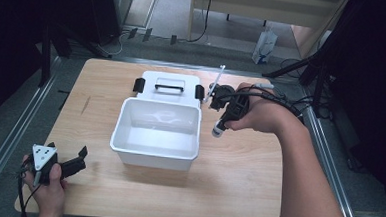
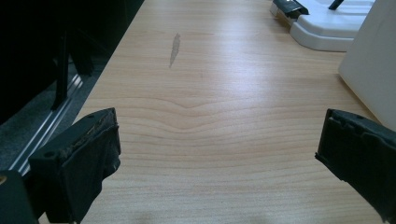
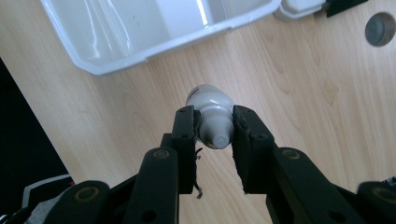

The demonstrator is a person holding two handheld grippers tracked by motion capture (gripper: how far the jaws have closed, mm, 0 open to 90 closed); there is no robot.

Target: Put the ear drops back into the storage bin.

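A small white bottle [image 3: 208, 99] with a ribbed cap is pinched between the two black jaws of my right gripper [image 3: 214, 125], cap end toward the camera. In the high view the right gripper [image 1: 224, 121] hangs above the table just right of the open white box [image 1: 130, 116], with the bottle [image 1: 216, 132] sticking out below it. The box rim [image 3: 116, 63] lies a short way beyond the bottle. My left gripper [image 1: 73, 163] rests at the table's near left corner. Its jaws stand wide apart over bare wood [image 2: 215, 158] with nothing between them.
The box's white lid [image 1: 170, 82], with a black handle and black latches, lies flat behind the box. The box wall [image 2: 373, 60] stands close to the right of the left gripper. A grey round spot [image 3: 380, 28] marks the tabletop. Metal rails run along both table sides.
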